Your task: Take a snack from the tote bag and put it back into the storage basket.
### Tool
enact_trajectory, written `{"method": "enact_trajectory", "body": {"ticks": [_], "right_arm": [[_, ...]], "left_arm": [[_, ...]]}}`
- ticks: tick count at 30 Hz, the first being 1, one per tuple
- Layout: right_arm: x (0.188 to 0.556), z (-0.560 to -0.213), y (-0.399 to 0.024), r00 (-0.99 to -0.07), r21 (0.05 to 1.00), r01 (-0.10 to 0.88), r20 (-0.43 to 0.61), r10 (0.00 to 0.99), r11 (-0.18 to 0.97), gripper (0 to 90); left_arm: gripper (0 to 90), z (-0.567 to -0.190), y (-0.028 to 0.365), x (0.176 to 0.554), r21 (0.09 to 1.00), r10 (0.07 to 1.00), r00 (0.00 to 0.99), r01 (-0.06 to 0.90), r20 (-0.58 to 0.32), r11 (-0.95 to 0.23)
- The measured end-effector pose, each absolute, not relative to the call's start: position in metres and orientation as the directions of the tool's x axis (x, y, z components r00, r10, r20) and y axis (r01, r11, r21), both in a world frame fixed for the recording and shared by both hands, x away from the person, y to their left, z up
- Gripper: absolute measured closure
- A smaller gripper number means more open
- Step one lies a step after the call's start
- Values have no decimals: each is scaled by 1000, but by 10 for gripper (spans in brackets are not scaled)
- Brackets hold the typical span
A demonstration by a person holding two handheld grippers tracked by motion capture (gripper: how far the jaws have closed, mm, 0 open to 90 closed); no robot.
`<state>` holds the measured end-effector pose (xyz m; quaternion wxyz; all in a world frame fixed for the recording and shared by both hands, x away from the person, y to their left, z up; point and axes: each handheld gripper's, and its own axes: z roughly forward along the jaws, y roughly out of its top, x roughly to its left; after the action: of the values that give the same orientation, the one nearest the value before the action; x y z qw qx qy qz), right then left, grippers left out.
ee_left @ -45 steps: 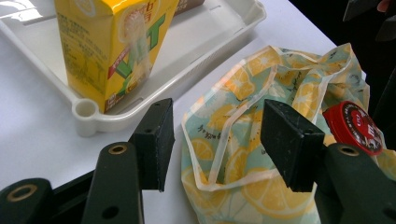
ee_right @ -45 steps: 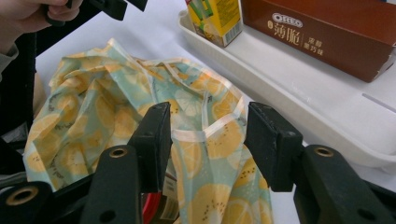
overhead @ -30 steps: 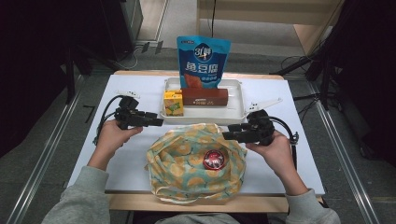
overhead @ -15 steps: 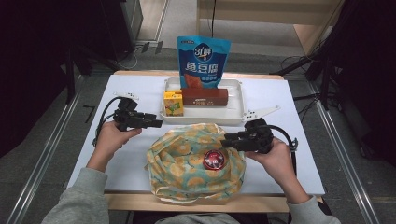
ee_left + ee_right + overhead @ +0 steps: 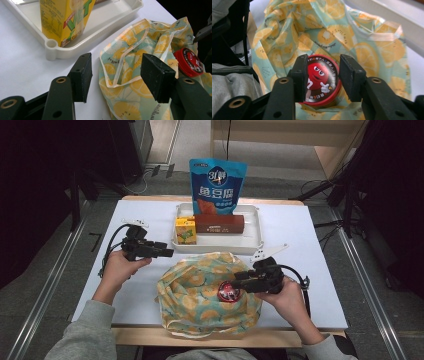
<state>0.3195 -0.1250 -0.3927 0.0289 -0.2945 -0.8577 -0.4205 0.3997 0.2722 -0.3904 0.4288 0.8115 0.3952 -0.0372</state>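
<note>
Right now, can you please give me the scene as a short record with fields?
bag: lemon-print cloth bag lies on the white table
red tin: red round tin on the bag, between the right hand-held gripper jaws
left hand-held gripper: open, holds nothing
tray: white tray holds yellow carton, brown box, blue pouch

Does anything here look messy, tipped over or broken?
Nothing spilled or broken. The fruit-print bag lies crumpled near the table's front edge, and the right gripper grips a red tin over it. The tray looks tidy.
</note>
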Motion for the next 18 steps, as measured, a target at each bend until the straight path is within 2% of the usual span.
{"method": "enact_trajectory", "body": {"ticks": [3, 10, 18], "right_arm": [[317, -397, -122, -827, 706, 525, 290, 482, 476, 610], [315, -405, -116, -830, 705, 515, 270, 488, 487, 543], [313, -412, -111, -829, 697, 514, 253, 499, 500, 386]], "left_arm": [[433, -390, 273, 400, 667, 606, 686, 673, -403, -319], [434, -390, 275, 400, 668, 607, 684, 675, -404, -315], [433, -391, 276, 401, 666, 610, 678, 679, -409, -309]]}}
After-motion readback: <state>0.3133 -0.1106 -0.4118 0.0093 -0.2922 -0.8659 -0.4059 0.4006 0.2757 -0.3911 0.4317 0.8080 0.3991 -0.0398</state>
